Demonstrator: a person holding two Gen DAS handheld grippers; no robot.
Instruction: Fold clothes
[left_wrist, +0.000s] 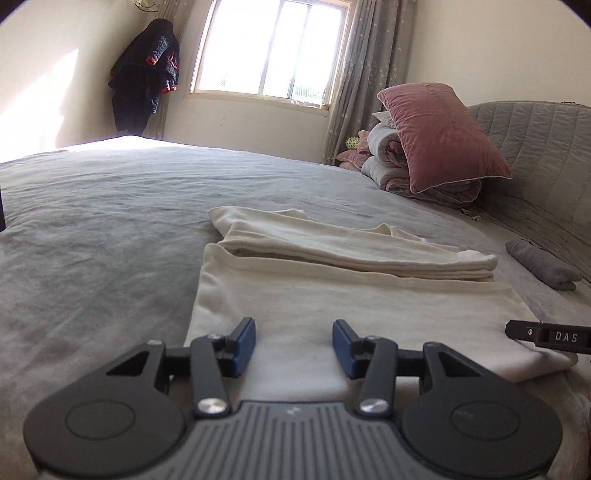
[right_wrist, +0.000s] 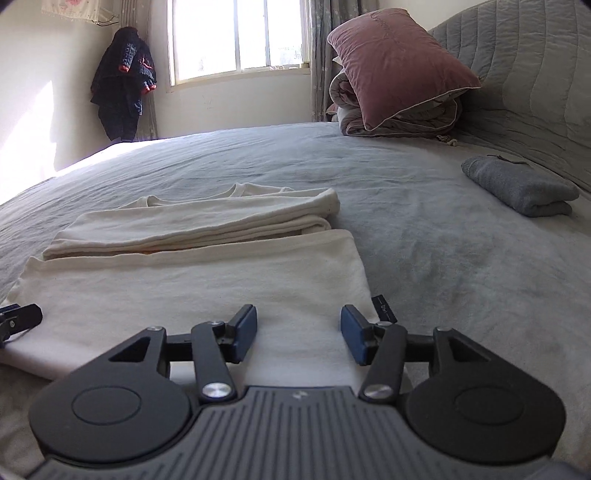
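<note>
We see a grey bed (left_wrist: 92, 229), pink pillow (left_wrist: 439, 136) leaning on a folded quilt (left_wrist: 384, 162), window (left_wrist: 269, 48), curtain (left_wrist: 365, 74), dark clothes hanging (left_wrist: 147, 74) in the corner.

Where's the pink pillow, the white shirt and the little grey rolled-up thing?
pink pillow (left_wrist: 439, 136), left wrist view, middle of its face.
white shirt (right_wrist: 207, 280), right wrist view, flat near part.
grey rolled-up cloth (right_wrist: 517, 186), right wrist view, its top.

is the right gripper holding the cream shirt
No, the right gripper is open, its blue fingers spread apart above the cream shirt, with no fabric pinched between them.
</note>
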